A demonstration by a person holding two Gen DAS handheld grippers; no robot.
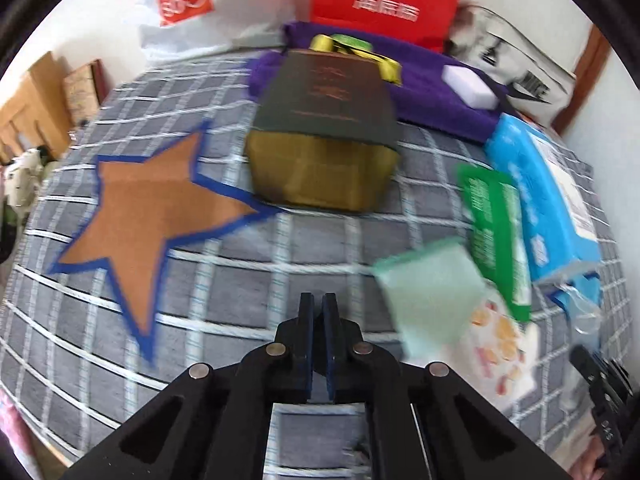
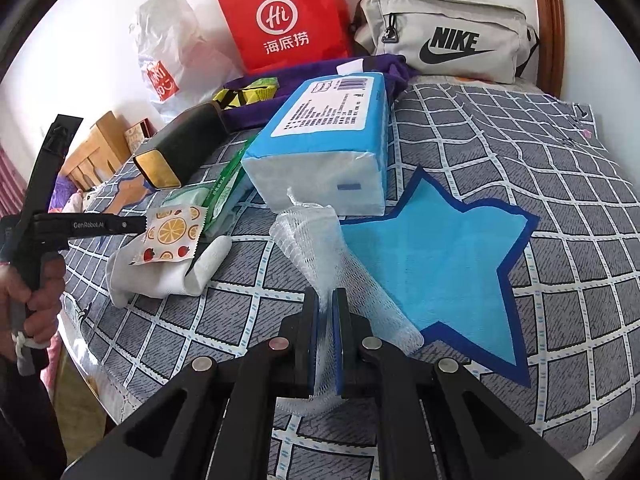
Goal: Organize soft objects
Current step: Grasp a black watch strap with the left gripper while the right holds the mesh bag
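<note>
Your right claw [image 2: 326, 304] is clamped on the white mesh net sleeve [image 2: 320, 248], pinching it near its lower end, so the sleeve's long axis runs up and away to the left from the pads, with the twisted tip pointing at the blue tissue pack [image 2: 320, 140]. The sleeve hangs over the bed [image 2: 520, 128], right at the edge of the light blue star patch [image 2: 440, 256] on the grey checked cover. Your left claw [image 1: 319, 308] has its pads drawn together with only a thin slit between them and nothing in it, hovering over the cover near the brown star patch [image 1: 152, 216]. The left wrist view is pretty smeared, so I can only guess that the pale green square [image 1: 432, 292] is a sponge or a wipe packet. Next to it you've got a green packet [image 1: 496, 236], and in the right wrist view a fruit-print sachet [image 2: 172, 236] lying on a white sock [image 2: 168, 276]. Further back a dark box with a gold end [image 2: 176, 152] lies on its side, pointing toward the purple towel [image 1: 440, 92]. Against the white wall: a red paper bag [image 2: 284, 16], a grey Nike pouch [image 2: 444, 40] and a plastic shopping bag [image 2: 168, 52].
</note>
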